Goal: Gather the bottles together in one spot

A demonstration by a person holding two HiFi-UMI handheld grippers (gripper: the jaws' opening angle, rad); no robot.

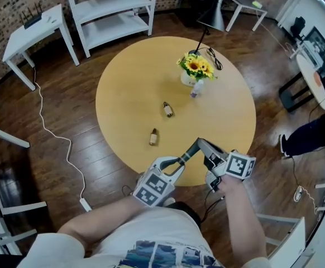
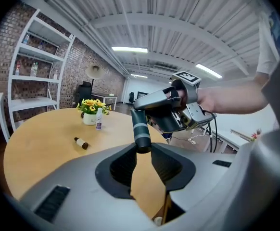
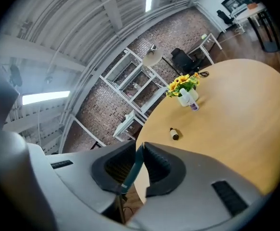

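A slim dark teal bottle (image 1: 189, 152) hangs over the near edge of the round wooden table (image 1: 129, 77), held between both grippers. My left gripper (image 1: 179, 162) is shut on its lower end (image 2: 141, 131). My right gripper (image 1: 201, 144) is shut on the other end, a thin teal strip (image 3: 132, 174) between its pads. Two small brown bottles (image 1: 167, 109) (image 1: 153, 137) lie on their sides mid-table. A small white bottle (image 1: 195, 89) stands against the sunflower vase (image 1: 191, 71). One brown bottle (image 2: 81, 142) also shows in the left gripper view.
A black cable and lamp base (image 1: 207, 49) lie on the table's far side. White shelving (image 1: 112, 10) and a white side table (image 1: 34, 32) stand beyond it. A white cord (image 1: 51, 133) trails over the wooden floor at left. A seated person's leg (image 1: 313, 135) is at right.
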